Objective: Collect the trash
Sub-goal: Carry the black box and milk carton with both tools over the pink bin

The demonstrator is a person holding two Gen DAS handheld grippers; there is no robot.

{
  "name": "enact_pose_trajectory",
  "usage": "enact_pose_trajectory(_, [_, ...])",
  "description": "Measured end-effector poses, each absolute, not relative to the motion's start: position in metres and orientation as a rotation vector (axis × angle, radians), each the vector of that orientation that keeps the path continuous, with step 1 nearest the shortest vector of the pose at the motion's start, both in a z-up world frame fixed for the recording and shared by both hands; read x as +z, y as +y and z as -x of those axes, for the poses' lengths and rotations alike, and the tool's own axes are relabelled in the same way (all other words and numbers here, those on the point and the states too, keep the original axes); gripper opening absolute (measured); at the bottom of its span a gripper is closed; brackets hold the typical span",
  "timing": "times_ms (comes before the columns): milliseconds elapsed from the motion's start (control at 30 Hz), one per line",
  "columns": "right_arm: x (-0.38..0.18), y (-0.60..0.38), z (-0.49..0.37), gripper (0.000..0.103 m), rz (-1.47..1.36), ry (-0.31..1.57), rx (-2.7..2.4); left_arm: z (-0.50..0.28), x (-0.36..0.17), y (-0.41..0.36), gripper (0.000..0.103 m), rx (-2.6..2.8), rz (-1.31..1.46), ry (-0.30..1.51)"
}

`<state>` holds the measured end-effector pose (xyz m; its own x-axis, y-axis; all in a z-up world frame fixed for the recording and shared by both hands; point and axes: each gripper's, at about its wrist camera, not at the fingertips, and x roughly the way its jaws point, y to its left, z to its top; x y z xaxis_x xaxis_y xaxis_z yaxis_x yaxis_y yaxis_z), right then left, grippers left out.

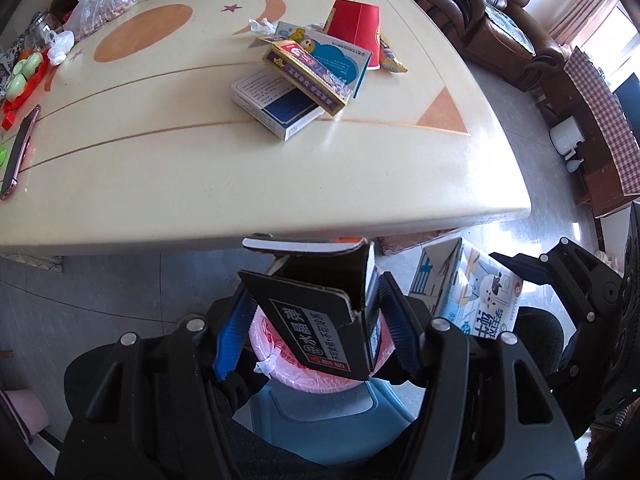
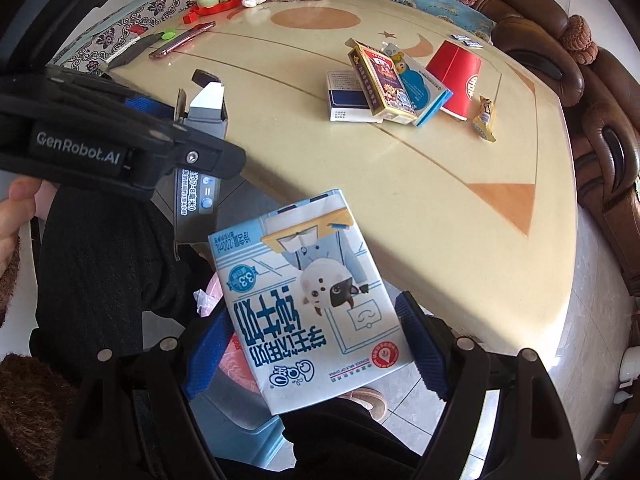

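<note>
We hold the black box clamped in the left gripper and the milk carton in the right gripper, both over the pink-lined bin, ready to drop.

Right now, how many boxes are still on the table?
3, all in one pile near the red cup: a white-and-navy box at the bottom, a purple-and-yellow box on top, a light blue box beside the cup. Others may be hidden underneath.

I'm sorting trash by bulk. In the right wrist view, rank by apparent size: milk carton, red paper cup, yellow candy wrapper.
1. Milk carton, though nearness to the camera inflates it.
2. Red paper cup.
3. Yellow candy wrapper.
</note>
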<state>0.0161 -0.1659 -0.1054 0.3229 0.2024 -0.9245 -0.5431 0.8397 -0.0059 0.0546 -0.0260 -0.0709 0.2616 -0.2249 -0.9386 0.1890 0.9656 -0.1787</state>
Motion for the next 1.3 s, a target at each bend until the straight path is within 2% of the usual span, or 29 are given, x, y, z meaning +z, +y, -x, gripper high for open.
enact_pose_trajectory(300, [-0.131, -0.17, 0.006, 0.078, 0.325, 1.156, 0.458, -0.029, -0.109, -0.038, 0.061, -0.342, 0.0, 1.314])
enact_pose_trajectory(833, [-0.21, -0.175, 0.01, 0.078, 0.252, 1.232, 0.382, -0.02, -0.2, -0.044, 0.061, -0.383, -0.068, 1.41])
enact_pose_trajectory(1300, [-0.284, -0.176, -0.008, 0.078, 0.181, 1.356, 0.362, -0.033, -0.285, -0.049, 0.061, -0.382, -0.072, 1.574])
